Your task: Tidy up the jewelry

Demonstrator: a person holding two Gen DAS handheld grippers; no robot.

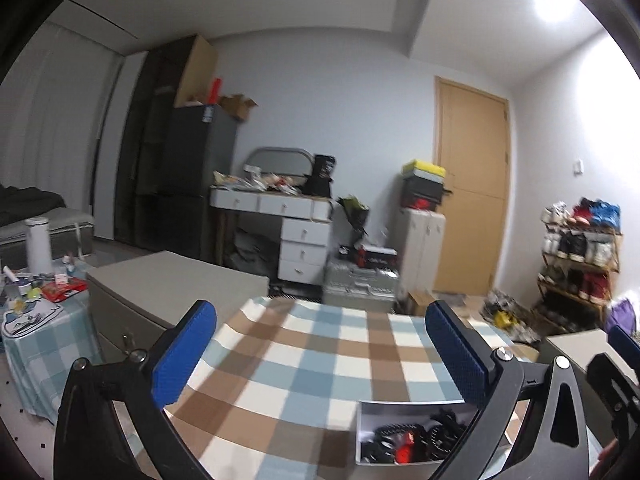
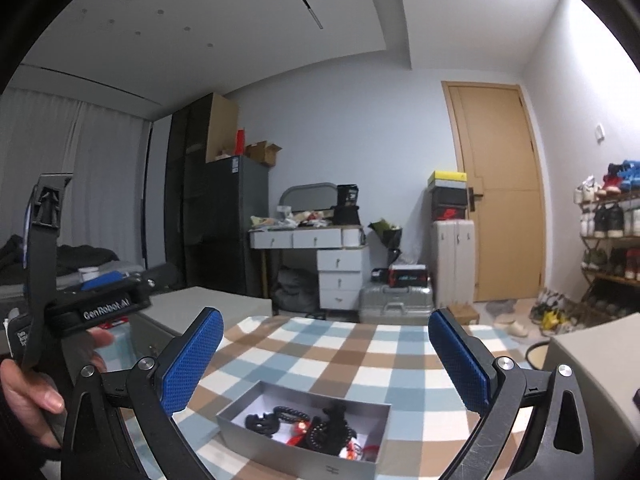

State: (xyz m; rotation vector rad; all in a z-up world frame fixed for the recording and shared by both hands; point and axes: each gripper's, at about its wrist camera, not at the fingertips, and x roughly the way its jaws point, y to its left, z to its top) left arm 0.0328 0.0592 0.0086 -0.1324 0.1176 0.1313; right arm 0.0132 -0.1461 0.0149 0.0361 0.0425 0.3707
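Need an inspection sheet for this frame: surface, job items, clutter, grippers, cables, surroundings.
Surface: table under a checked tablecloth, blue, brown and white.
Job's things: open grey box on the cloth, holding dark beaded jewelry with red accents; single pieces cannot be told apart.
Clutter: nothing seen on the cloth besides the box.
Grippers: left gripper open, nothing between its blue pads; right gripper open, nothing between its pads, box below it. A hand holds the left gripper's handle.
Cables: nothing seen.
Surroundings: wooden door, white drawer desk piled with items, shoe rack, suitcases, dark fridge.
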